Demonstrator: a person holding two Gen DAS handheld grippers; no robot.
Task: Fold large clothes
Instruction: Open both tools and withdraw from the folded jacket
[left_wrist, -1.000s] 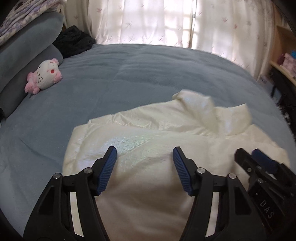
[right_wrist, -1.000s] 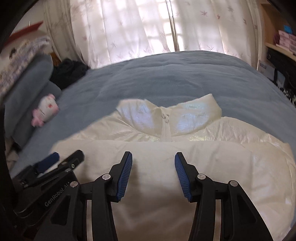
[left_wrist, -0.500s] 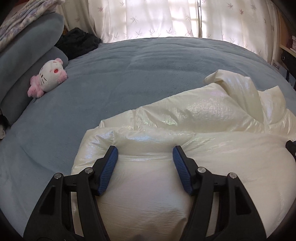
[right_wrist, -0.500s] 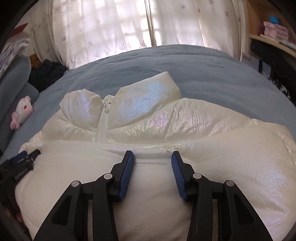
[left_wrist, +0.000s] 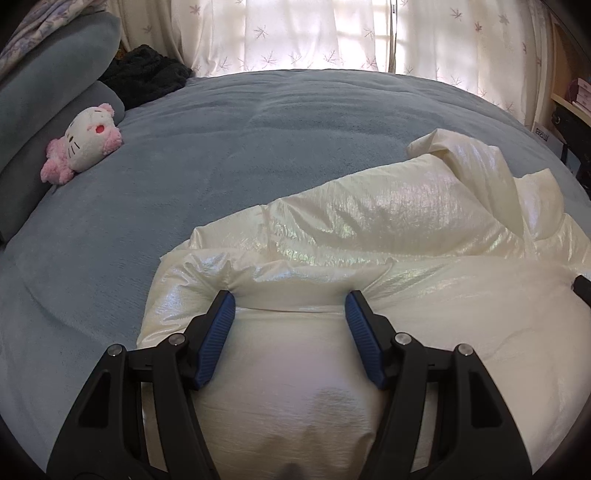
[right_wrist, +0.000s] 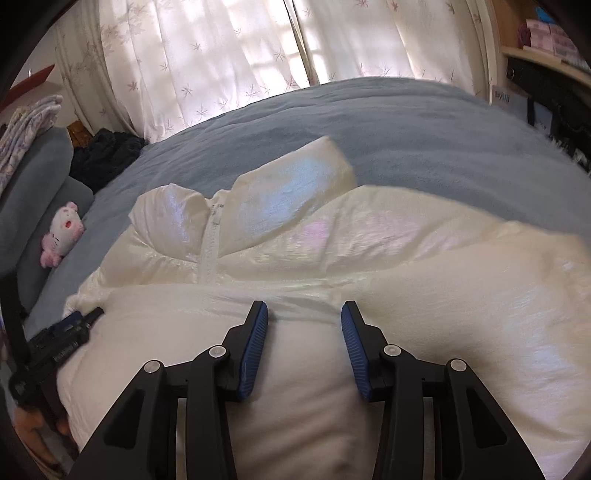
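step: laying the folded-up hem | puffy cream-white quilted jacket (left_wrist: 369, 236) lies on the blue-grey bedspread (left_wrist: 258, 147) | my left gripper (left_wrist: 287, 303) and right gripper (right_wrist: 300, 311) each pinch a padded bulge | advice: flatten evenly before letting go

The right gripper (right_wrist: 303, 314) held a bunched fold of the white jacket (right_wrist: 424, 280) between its blue pads. Beyond the gripper lay the jacket's zipper (right_wrist: 210, 251) and collar. The left gripper (right_wrist: 74, 325) pressed the jacket's left edge. A plush toy (right_wrist: 62, 232) sat left of the jacket on the blue bed (right_wrist: 406, 122).
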